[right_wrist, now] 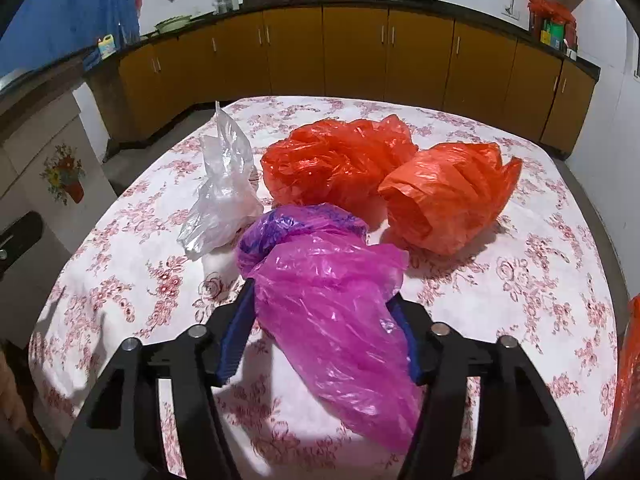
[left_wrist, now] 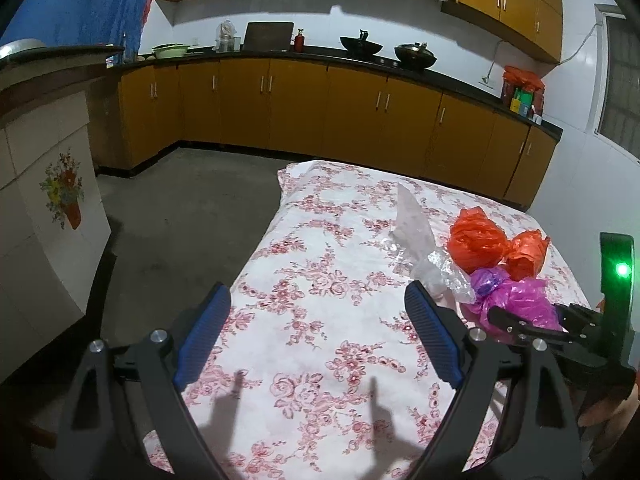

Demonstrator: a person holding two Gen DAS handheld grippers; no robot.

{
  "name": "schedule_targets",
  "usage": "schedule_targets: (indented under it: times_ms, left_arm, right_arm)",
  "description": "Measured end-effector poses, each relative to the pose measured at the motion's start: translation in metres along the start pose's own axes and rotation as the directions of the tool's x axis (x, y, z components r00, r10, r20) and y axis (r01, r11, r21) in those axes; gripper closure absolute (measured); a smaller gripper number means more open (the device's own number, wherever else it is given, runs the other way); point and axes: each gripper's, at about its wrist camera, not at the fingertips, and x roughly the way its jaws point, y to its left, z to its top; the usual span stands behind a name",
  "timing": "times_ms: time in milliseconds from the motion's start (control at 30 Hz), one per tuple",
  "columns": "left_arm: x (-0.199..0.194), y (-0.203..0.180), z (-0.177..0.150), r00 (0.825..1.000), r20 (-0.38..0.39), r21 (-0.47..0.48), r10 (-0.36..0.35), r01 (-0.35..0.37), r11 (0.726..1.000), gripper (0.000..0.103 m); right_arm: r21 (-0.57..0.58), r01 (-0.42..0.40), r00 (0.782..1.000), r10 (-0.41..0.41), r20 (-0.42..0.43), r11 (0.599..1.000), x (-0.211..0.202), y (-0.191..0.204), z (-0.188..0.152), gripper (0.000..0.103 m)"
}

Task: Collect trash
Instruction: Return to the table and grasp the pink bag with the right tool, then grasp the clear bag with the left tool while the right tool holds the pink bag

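Observation:
A crumpled pink plastic bag (right_wrist: 328, 304) with a purple knot lies between the fingers of my right gripper (right_wrist: 320, 300), which close on it from both sides. Beyond it on the floral tablecloth (right_wrist: 520, 264) lie a red bag (right_wrist: 336, 160), an orange bag (right_wrist: 448, 196) and a clear bag (right_wrist: 224, 196). In the left wrist view my left gripper (left_wrist: 316, 304) is open and empty above the cloth (left_wrist: 320, 280), left of the clear bag (left_wrist: 416, 240), red bag (left_wrist: 476, 244), orange bag (left_wrist: 524, 256) and pink bag (left_wrist: 520, 300). The right gripper's body (left_wrist: 560, 324) shows there at the pink bag.
The table's left edge (left_wrist: 264, 236) drops to a grey floor (left_wrist: 180, 208). A white cabinet with a flower picture (left_wrist: 52, 208) stands at the left. Brown kitchen cabinets (left_wrist: 320, 108) and a black counter with woks (left_wrist: 414, 56) run along the back. Something orange (right_wrist: 628, 368) shows at the right edge.

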Motion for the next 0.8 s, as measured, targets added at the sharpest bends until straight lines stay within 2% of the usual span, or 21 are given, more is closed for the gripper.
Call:
schedule_targets:
  times_ms: [200,400,667,800]
  left_arm:
    - [0.004,-0.012,-0.001,0.999,-0.010,0.006,-0.031,0.031,1.000,0.016]
    - [0.015,-0.035,0.001,0.996,-0.037,0.033,-0.087,0.088,0.996,0.016]
    - [0.063,-0.077,0.021,0.983,-0.119,0.046,-0.143,0.149,0.988,0.016]
    - [0.095,-0.095,0.026,0.977,-0.178,0.073,-0.114,0.129,0.989,0.018]
  right_arm:
    - [0.038,0.009,1.000,-0.010,0.023,0.999,-0.023,-0.018,-0.016,0.045]
    - [0.090,0.084,0.994,-0.090,0.059,0.992,-0.049,-0.047,-0.033,0.045]
    - [0.205,0.152,0.981,-0.173,0.091,0.967,-0.074,-0.092,-0.037,0.045]
    - [0.227,0.166,0.978,-0.190,0.087,0.960,-0.075,-0.103,-0.039,0.045]
